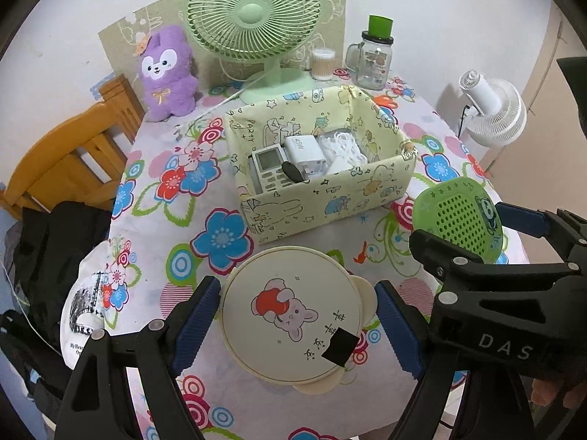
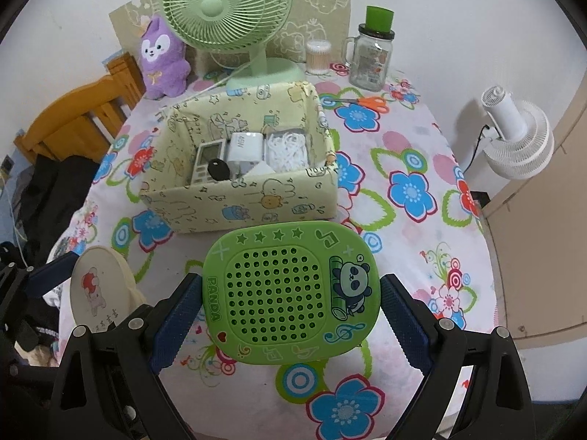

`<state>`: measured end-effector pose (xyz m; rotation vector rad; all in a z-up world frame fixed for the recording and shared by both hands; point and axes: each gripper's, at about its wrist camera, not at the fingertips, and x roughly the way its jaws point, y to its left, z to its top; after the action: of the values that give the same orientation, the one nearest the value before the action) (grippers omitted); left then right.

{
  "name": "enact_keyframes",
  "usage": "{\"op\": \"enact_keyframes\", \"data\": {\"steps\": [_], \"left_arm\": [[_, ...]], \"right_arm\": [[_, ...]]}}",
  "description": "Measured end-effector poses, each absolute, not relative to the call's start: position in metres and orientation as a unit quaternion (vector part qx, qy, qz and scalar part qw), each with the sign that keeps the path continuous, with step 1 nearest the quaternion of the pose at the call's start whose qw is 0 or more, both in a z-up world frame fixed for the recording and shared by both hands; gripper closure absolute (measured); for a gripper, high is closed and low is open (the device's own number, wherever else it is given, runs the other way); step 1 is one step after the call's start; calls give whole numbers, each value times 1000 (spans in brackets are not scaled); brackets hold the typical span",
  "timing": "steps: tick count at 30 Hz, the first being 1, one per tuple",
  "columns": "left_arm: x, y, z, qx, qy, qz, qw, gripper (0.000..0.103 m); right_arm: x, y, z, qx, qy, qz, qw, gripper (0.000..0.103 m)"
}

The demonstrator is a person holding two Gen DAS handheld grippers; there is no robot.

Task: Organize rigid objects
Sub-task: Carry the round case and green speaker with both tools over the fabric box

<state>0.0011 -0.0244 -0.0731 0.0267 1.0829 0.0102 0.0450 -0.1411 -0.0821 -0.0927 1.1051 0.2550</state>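
- Your left gripper clamps the round cream lid on both sides, low over the floral tablecloth, just in front of the yellow fabric box.
- Your right gripper grips the green panda case, also before that box.
- Inside the box lie a calculator, white charger and coiled cable.

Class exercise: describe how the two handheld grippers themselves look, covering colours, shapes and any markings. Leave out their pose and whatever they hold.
Both grippers, left gripper and right gripper, are black, angular plastic frames with round silver bolt heads at the joints. Each has two fingers tipped with blue, finely ribbed pads. In the left view the right gripper's body bears white letters "DAS". A thin dark cable seems to trail below it. No sleeves are visible.
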Motion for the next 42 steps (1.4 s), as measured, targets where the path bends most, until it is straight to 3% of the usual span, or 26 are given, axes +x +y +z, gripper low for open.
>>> {"op": "enact_keyframes", "data": {"steps": [42], "left_arm": [[73, -54, -51, 0, 498, 33, 867, 17]], "right_arm": [[126, -151, -57, -56, 497, 185, 846, 8]]}}
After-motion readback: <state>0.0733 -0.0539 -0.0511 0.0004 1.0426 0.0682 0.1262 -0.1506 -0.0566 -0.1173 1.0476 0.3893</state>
